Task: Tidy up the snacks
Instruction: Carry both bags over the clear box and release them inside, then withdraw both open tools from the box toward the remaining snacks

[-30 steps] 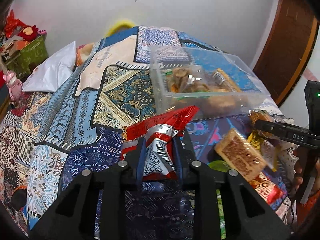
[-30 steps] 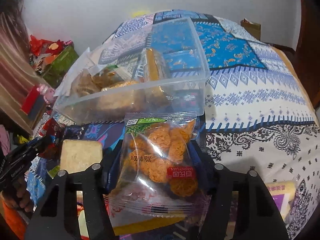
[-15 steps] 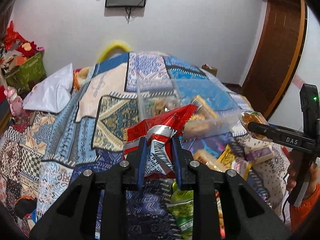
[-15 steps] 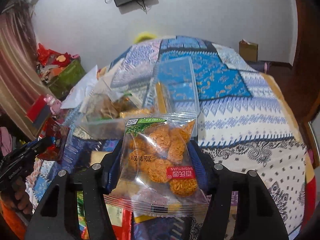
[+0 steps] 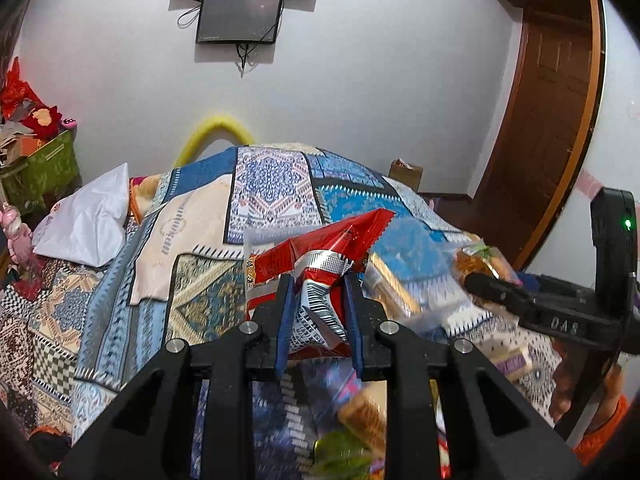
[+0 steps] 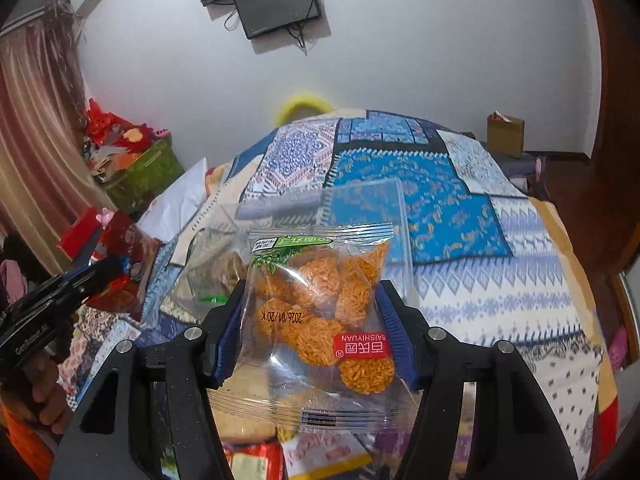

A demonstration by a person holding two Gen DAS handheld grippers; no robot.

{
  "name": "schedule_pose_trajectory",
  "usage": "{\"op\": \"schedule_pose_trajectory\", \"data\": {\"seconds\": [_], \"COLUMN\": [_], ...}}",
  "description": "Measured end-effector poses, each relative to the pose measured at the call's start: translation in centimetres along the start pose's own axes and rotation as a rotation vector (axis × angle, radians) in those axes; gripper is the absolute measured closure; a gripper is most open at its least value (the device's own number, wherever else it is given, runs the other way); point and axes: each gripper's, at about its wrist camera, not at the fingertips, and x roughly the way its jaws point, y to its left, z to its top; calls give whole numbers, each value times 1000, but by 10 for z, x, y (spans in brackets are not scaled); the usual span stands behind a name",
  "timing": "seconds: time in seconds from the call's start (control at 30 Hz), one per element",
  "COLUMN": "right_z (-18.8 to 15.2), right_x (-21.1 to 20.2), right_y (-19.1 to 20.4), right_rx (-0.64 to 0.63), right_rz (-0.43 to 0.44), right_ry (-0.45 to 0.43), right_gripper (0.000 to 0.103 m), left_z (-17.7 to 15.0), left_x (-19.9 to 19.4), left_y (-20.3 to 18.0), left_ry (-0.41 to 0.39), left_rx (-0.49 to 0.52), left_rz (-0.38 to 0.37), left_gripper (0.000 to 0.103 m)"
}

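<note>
Crumpled red packet (image 5: 316, 256), clear cracker bag (image 6: 320, 300)

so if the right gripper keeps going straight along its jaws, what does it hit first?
Probably the clear plastic container on the bed. The right gripper, shut on the bag of orange crackers, points down at it, and nothing else shows in that line. Depth is unclear; the bag's top edge would likely touch first.

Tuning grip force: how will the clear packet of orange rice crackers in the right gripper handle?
Clear packet looks floppy: its film edges sag past the right gripper. Probably light for its bulk. The crackers seem brittle, so a hard squeeze may crush them.
</note>
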Motion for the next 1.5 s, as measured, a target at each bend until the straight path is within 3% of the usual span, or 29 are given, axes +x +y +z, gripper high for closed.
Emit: {"op": "schedule_pose_trajectory", "data": {"seconds": [0.63, 1.07, 1.13, 1.2, 1.5], "right_z": [32, 22, 21, 20, 18], "right_x": [69, 109, 112, 114, 108], "right_y": [11, 15, 16, 17, 16], "right_rx": [-41, -79, -89, -98, -105], "right_rz": [8, -8, -9, -17, -35], "right_ry": [72, 172, 183, 190, 208], "right_gripper": [45, 44, 44, 43, 37], "left_z": [29, 23, 24, 24, 24], "left_x": [106, 147, 150, 150, 128], "left_y": [6, 12, 12, 11, 7], "left_ry": [88, 159, 168, 165, 153], "left_rx": [-2, -21, -30, -24, -3], "left_rz": [38, 40, 39, 50, 55], "left_gripper": [79, 76, 71, 58, 44]}}
